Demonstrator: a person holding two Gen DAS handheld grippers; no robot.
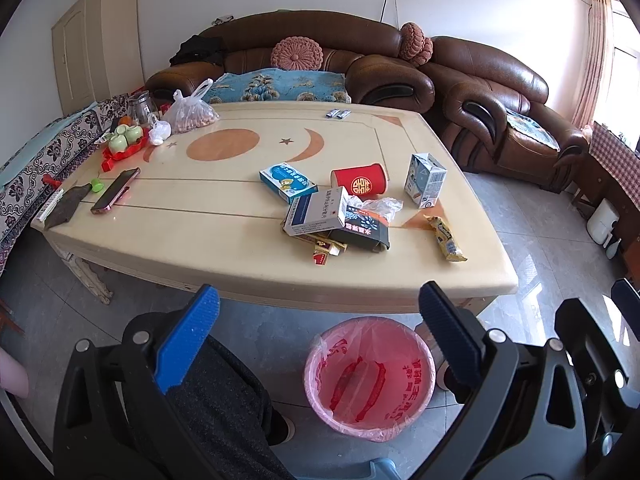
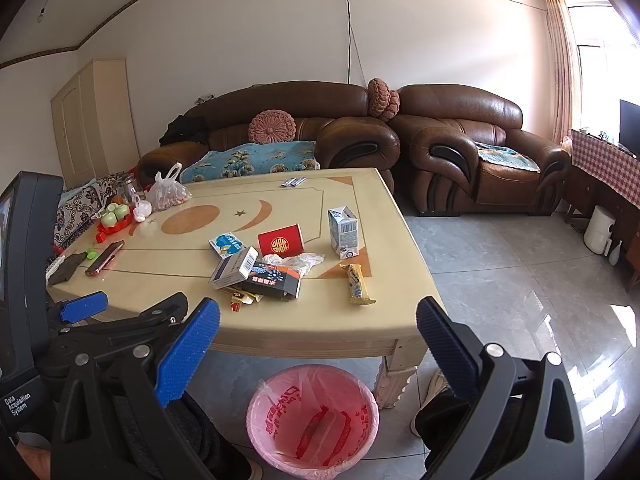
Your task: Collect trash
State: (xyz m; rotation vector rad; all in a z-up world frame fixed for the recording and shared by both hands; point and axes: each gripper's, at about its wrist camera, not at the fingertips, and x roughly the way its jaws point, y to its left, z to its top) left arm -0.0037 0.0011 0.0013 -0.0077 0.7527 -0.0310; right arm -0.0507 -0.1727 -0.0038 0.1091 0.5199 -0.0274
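The trash is lying in a loose heap at the centre right of the counter [image 1: 168,240] in the left wrist view, with the pink-lined bin [image 1: 369,380] standing on the floor at the bottom centre, just in front of the counter's near edge. Both the left gripper [image 1: 320,344] and the right gripper [image 2: 318,352] are hanging wide and empty, well short of the heap.

The red paper cup [image 1: 359,179] is lying on its side; it looks light and easy to crush, so a gentle squeeze across its wall would probably suit. The milk carton [image 1: 425,178] is standing upright apart from the heap, stiff-sided, and its 2 flat faces are offering the surest hold. The white and grey box [image 1: 316,216] and the blue box [image 1: 287,182] are likely empty cardboard, best pinched across their thin edges. The yellow snack wrapper [image 1: 446,238] and the crumpled clear plastic [image 1: 380,206] are looking soft and slippery, and may slide unless pinched at a bunched fold.
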